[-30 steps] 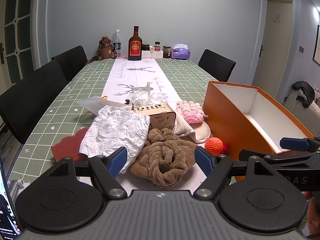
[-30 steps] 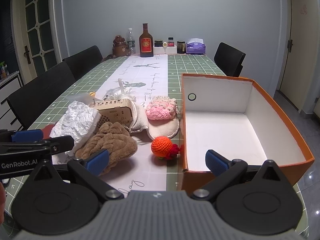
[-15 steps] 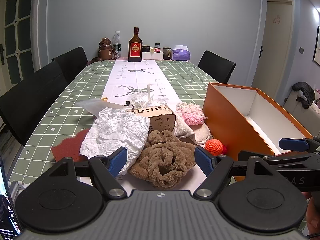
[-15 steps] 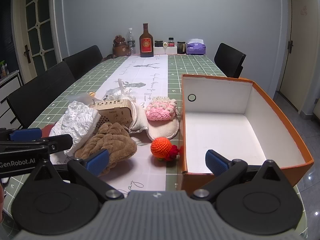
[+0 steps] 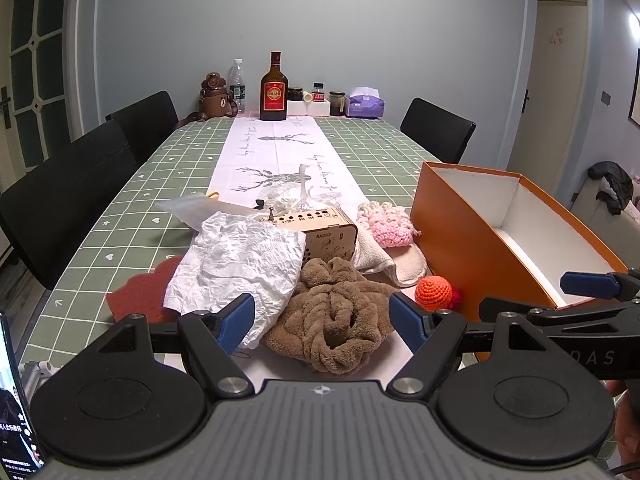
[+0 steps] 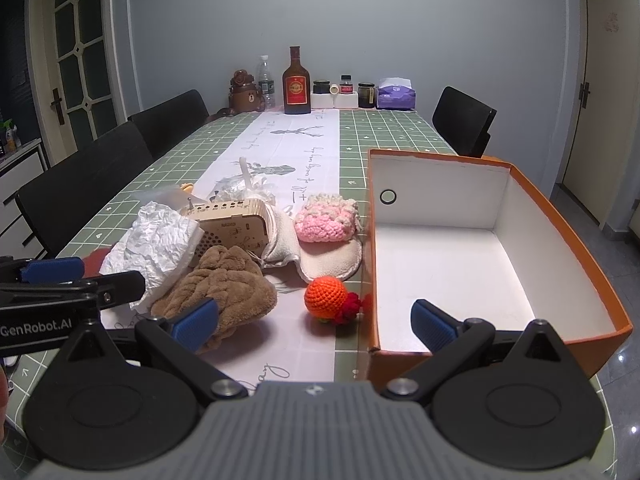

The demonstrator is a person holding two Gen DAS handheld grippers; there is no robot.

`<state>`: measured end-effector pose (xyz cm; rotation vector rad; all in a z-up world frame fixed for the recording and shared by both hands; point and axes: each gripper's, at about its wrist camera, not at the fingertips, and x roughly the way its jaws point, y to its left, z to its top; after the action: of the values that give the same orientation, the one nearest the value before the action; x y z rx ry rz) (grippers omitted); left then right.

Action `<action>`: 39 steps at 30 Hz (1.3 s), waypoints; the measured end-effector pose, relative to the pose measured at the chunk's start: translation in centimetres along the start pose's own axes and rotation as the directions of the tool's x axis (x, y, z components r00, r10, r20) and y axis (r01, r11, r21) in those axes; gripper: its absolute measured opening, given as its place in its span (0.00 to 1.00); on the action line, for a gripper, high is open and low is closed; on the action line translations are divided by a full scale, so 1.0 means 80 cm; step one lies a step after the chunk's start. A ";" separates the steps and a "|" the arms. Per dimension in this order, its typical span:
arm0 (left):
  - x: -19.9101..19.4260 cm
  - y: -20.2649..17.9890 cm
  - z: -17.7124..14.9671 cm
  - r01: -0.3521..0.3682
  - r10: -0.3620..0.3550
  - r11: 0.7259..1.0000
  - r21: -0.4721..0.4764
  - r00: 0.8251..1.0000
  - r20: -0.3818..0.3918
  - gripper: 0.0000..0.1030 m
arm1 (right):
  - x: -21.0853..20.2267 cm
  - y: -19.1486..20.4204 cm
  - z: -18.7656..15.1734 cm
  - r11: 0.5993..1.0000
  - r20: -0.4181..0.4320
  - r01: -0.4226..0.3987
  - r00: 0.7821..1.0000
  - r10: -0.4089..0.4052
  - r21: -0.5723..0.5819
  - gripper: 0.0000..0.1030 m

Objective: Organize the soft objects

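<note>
A crumpled brown towel (image 5: 340,320) (image 6: 224,280) lies at the near end of the pile, and my left gripper (image 5: 322,318) stands open just in front of it, holding nothing. Beside the towel are a white crinkled cloth (image 5: 240,260), an orange crochet ball (image 5: 434,293) (image 6: 326,295), a pink crochet piece (image 5: 388,224) (image 6: 326,220) on a cream cloth (image 6: 332,260), and a red felt mat (image 5: 140,292). The open orange box (image 5: 460,240) (image 6: 560,240) stands on the right. My right gripper (image 6: 314,320) is open and empty near the ball and the box's front corner.
A wooden radio (image 5: 324,232) (image 6: 236,228) sits in the middle of the pile, with clear plastic wrap (image 5: 296,198) behind it. Bottles, jars and a tissue box (image 5: 366,102) line the table's far end. Black chairs (image 5: 64,200) flank the table. A phone screen (image 5: 12,420) shows at the lower left.
Both grippers have drawn back and risen slightly, so the pile sits a little farther off. Both stay open. No object has moved.
</note>
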<state>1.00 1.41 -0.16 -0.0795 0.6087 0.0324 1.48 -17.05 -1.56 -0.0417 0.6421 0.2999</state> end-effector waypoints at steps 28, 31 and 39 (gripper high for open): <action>0.105 0.056 -0.026 -0.064 0.067 0.970 0.233 0.998 -0.005 0.73 | 0.099 0.059 0.006 0.975 -0.066 -0.179 0.983 0.171 -0.130 0.80; 0.116 0.051 -0.033 -0.079 0.080 0.954 0.289 0.997 0.008 0.73 | 0.110 0.058 0.009 0.976 -0.084 -0.183 0.981 0.174 -0.117 0.81; 0.140 0.029 -0.048 -0.171 0.175 0.883 0.438 0.984 0.030 0.46 | 0.122 0.057 0.012 0.979 -0.106 -0.177 0.980 0.167 -0.098 0.85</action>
<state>7.88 3.51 -9.85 0.4166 0.6197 0.0672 8.12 -10.01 -6.32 -0.1045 0.7279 0.5023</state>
